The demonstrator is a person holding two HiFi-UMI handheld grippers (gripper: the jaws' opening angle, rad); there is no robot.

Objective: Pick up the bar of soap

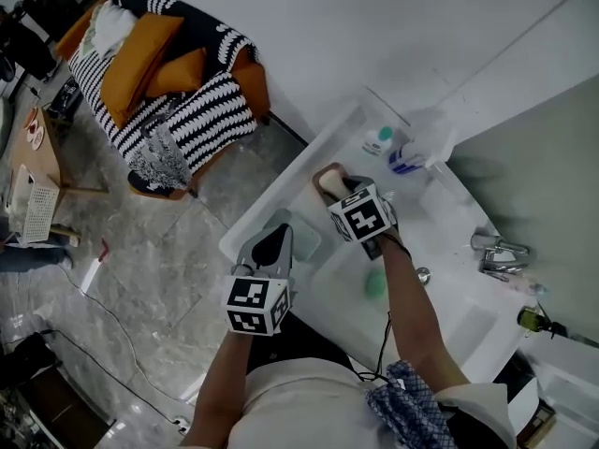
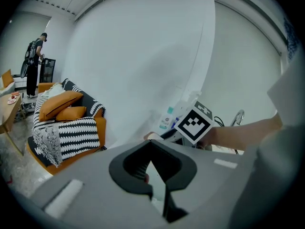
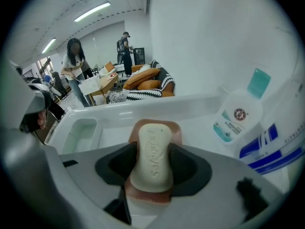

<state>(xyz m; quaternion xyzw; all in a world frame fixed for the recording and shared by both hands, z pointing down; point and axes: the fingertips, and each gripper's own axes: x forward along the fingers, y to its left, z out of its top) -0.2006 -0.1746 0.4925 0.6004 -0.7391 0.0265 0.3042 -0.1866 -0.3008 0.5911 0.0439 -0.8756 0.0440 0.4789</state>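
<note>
Straddling the cream oval bar of soap (image 3: 151, 151) in its brown dish (image 3: 180, 128) on the white basin's (image 3: 190, 101) far-left ledge, the right gripper (image 3: 151, 166) stands wide open, gripping nothing yet; next, I'd judge, squeeze and lift.

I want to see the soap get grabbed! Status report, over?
Right hand-held gripper open, jaws straddling bar of soap. Soap lies on its dish. Left hand-held gripper shut, empty. Nothing in the way, over.
</note>
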